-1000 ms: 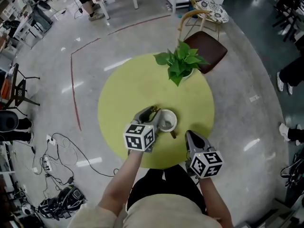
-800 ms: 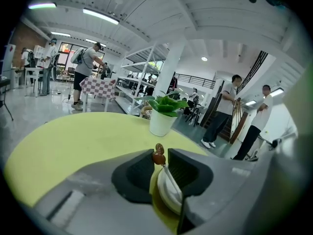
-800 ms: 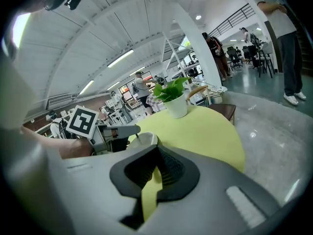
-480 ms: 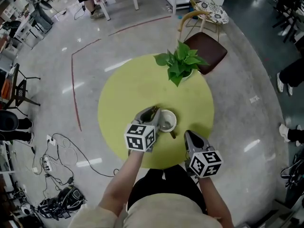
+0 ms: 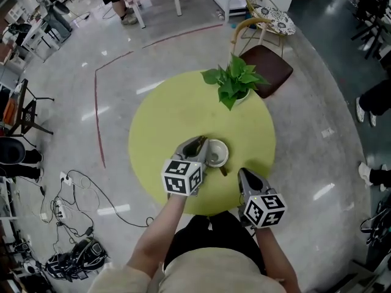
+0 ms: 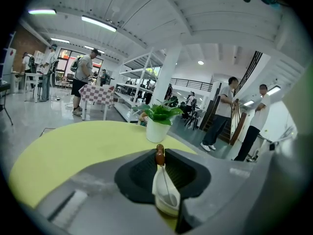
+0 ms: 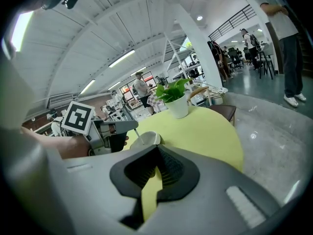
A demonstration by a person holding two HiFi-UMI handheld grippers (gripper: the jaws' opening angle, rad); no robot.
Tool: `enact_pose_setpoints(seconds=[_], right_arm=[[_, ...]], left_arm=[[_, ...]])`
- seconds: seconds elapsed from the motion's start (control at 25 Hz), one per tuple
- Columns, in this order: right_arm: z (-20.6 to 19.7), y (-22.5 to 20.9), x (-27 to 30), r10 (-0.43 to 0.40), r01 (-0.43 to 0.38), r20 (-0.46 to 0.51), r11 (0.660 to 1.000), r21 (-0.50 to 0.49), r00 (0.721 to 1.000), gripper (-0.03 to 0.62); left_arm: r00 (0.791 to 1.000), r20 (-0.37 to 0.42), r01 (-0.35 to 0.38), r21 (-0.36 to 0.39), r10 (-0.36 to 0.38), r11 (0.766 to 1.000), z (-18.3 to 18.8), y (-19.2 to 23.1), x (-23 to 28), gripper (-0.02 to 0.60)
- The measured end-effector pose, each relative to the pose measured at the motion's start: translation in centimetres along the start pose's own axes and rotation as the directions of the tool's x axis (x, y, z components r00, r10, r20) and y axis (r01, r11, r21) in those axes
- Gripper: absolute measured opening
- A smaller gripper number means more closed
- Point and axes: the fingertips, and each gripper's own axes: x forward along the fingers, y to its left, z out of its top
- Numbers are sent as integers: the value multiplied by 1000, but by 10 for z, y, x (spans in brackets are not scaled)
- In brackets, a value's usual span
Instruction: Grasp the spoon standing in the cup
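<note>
The spoon (image 6: 160,155) stands in the white cup (image 5: 216,153), its thin metal shaft leaning up to a brown handle end. The left gripper (image 5: 197,144) has just been closing and its jaws now pinch that handle at their tips, with the cup showing through the narrow gap below. The cup sits in the near half of the round yellow-green table (image 5: 165,127), back from the near rim. Bare tabletop spreads to its left and beyond it. A potted plant (image 5: 234,81) stands at the far edge, well apart, and a brown-seated chair (image 5: 264,66) sits just beyond it. The right gripper (image 5: 243,174) hovers over the near rim, right of the cup and apart from it, its jaws slightly apart over bare tabletop with nothing between them. Both grippers point away from the person and tilt gently downward, marker cubes uppermost.
</note>
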Motion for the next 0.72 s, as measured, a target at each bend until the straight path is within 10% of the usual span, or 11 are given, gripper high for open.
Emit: enact_pose_setpoints(seconds=[0.72], right_arm=[[14, 21, -10, 42, -40, 56, 998, -45, 998, 2]], left_arm=[[989, 145, -13, 42, 7, 999, 50, -14, -49, 54]])
